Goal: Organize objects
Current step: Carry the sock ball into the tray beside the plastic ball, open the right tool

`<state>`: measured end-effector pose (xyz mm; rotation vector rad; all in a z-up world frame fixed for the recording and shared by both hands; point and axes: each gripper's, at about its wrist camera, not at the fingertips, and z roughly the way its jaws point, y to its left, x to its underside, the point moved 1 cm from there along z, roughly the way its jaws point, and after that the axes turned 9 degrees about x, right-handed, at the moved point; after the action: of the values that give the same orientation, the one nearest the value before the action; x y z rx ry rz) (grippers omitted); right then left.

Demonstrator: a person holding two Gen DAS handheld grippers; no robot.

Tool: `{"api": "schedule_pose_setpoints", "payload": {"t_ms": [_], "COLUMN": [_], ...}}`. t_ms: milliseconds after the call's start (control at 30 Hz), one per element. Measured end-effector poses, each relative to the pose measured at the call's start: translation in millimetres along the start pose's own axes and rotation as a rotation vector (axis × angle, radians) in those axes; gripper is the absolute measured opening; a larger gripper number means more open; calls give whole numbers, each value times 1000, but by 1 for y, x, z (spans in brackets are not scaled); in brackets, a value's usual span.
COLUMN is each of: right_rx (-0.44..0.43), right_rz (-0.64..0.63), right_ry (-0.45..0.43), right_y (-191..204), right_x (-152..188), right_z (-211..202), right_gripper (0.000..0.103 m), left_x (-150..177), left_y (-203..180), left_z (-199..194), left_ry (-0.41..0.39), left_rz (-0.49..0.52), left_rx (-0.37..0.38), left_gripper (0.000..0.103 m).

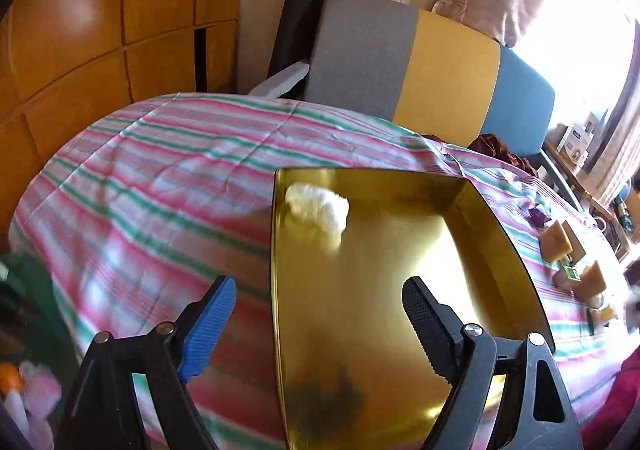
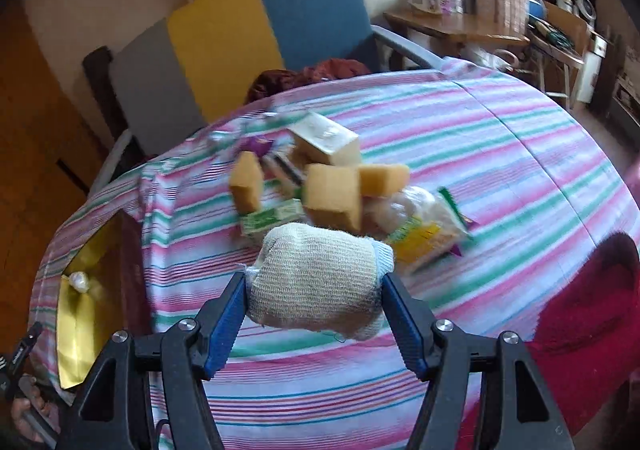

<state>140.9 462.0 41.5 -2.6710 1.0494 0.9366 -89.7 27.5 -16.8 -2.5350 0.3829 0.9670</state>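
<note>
While the right gripper (image 2: 314,300) carries a knitted mesh pouch (image 2: 316,284) clenched between its jaws, the left gripper (image 1: 318,314) hangs released over the gold tray (image 1: 500,234), seemingly the collecting spot.

The left gripper (image 1: 318,314), low in its frame, has a black plastic frame with triangular cut-outs and round silver screws at the joints. Its left finger (image 1: 208,330) wears a ribbed blue pad; the right finger (image 1: 426,324) shows a black ribbed face. The right gripper (image 2: 314,316), at the bottom of its frame, is built alike: black arms with cut-outs, silver screws, and blue ribbed pads (image 2: 224,326) on the inner faces of both fingers. At the lower left edge of the right view a bare-skinned hand (image 2: 24,416) shows, blurred, beside a black part with small white lettering.
</note>
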Motion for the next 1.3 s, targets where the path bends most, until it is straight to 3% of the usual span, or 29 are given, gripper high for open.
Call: {"api": "schedule_pose_setpoints", "payload": {"t_ms": [133, 267, 433, 600, 733, 867, 1100, 1300], "right_rx": [-150, -282, -324, -305, -319, -423, -483, -439], "right_rz": [-195, -368, -491, -496, -420, -308, -315, -420], "right_ry": [11, 116, 288, 405, 477, 526, 459, 325], "right_y": [102, 203, 308, 368, 397, 413, 399, 359], "right_x": [-7, 4, 28, 42, 44, 41, 37, 41], "right_z": [3, 29, 84, 134, 159, 170, 148, 111], "right_gripper": [68, 68, 68, 68, 69, 74, 80, 80], "left_x": [13, 19, 26, 34, 36, 38, 38, 34], "left_y": [11, 25, 46, 64, 75, 80, 74, 67], "left_z": [-12, -24, -32, -35, -34, -31, -34, -37], "left_ry": [-5, -28, -35, -24, -24, -13, -25, -39], "left_rz": [-56, -90, -126, -173, -206, -227, -207, -188], "left_rx": [7, -14, -32, -34, -33, -33, -34, -37], "left_gripper": [86, 86, 86, 86, 86, 87, 87, 87]}}
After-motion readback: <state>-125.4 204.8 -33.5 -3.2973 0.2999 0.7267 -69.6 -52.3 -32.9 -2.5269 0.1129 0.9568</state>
